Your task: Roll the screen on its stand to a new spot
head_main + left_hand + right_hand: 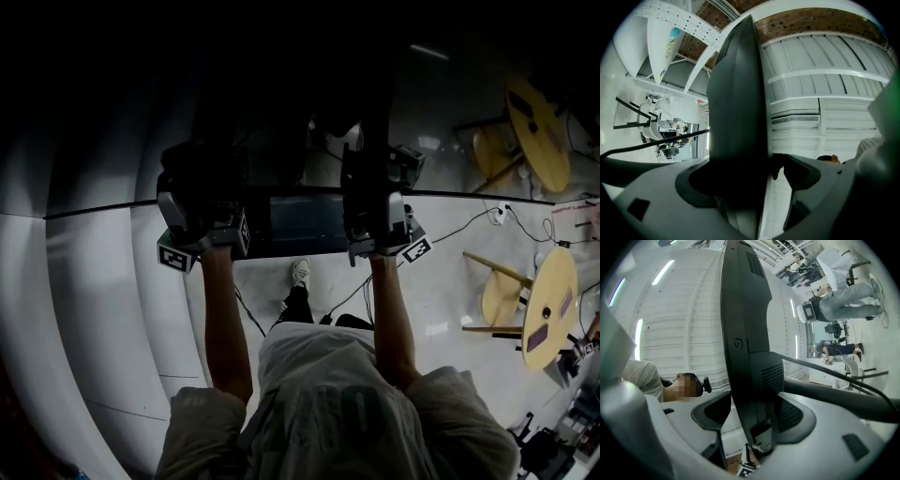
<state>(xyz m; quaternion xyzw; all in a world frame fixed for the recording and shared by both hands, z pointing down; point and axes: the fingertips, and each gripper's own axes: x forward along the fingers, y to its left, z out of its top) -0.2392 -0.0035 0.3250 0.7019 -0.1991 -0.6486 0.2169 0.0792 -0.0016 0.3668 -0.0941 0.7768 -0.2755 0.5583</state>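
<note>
The dark flat screen is seen from above, edge-on, in front of me. My left gripper is at its left edge and my right gripper at its right edge. In the left gripper view the screen stands upright between the jaws of the left gripper, whose pads press on its front and back. The right gripper view shows the screen's vented back clamped in the wide jaws of the right gripper. The stand below is hidden.
A curved white wall runs along the left. Round yellow tables and stools stand at the right, with a cable across the floor. A black cable leaves the screen's back. My foot is under the screen.
</note>
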